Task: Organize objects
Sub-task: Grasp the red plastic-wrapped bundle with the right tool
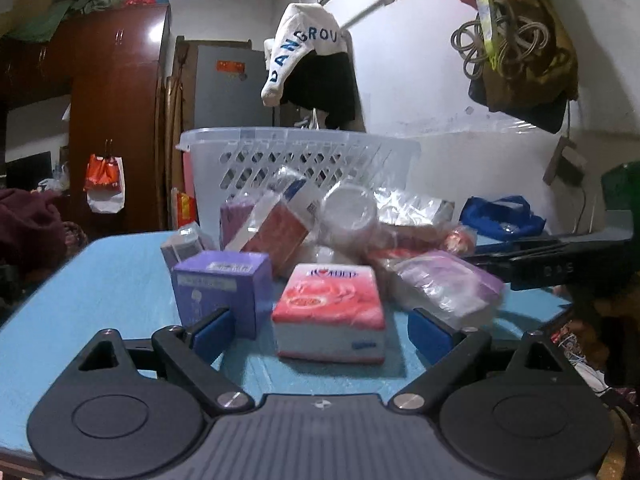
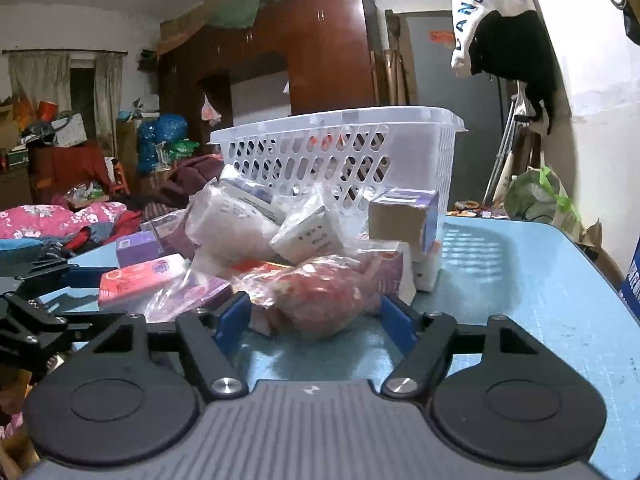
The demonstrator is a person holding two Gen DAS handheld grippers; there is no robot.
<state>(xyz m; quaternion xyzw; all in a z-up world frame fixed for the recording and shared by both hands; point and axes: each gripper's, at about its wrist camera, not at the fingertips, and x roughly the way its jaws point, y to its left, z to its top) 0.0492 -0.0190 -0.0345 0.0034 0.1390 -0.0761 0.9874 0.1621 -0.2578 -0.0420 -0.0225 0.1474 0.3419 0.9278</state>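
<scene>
A pile of small packs and boxes lies on the blue table (image 1: 100, 280) in front of a white slotted basket (image 1: 296, 160). In the left wrist view my left gripper (image 1: 324, 332) is open, with a pink tissue pack (image 1: 330, 312) between its fingers and a purple box (image 1: 220, 288) by the left finger. In the right wrist view my right gripper (image 2: 314, 316) is open around a red item in a clear bag (image 2: 324, 296). The basket (image 2: 340, 152) stands behind the pile, and the pink tissue pack (image 2: 140, 278) lies at the left.
A wrapped purple pack (image 1: 448, 284) lies by my left gripper's right finger. A brown and purple box (image 2: 404, 216) leans by the basket. A blue bag (image 1: 500, 216) sits at the table's right. Wardrobe (image 2: 320, 48), a cluttered bed (image 2: 60, 220) and hanging clothes (image 1: 316, 64) surround the table.
</scene>
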